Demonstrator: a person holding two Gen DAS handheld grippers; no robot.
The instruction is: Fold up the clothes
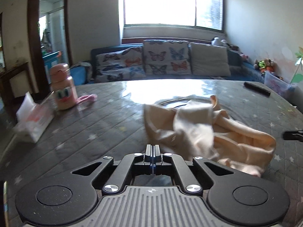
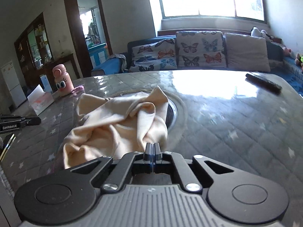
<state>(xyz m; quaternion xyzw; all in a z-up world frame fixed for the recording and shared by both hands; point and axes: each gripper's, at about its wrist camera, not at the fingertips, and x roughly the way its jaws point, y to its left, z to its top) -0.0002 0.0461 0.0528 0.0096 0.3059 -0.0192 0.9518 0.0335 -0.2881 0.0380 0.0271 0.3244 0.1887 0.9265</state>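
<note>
A crumpled cream garment point(image 1: 204, 130) lies in a heap on the grey quilted table cover point(image 1: 90, 124). It also shows in the right wrist view point(image 2: 117, 124). My left gripper point(image 1: 152, 148) is shut and empty, just left of the garment's near edge. My right gripper point(image 2: 152, 146) is shut and empty, at the garment's near right edge. The left gripper's side shows at the left border of the right wrist view point(image 2: 19, 123). The right gripper's tip shows at the right border of the left wrist view point(image 1: 293, 135).
A pink bottle point(image 1: 63, 88) and a tissue pack point(image 1: 34, 119) stand at the table's left. A black remote point(image 1: 256, 90) lies at the far right. A round recess point(image 2: 171, 111) sits under the garment. A sofa with butterfly cushions point(image 1: 164, 59) is behind the table.
</note>
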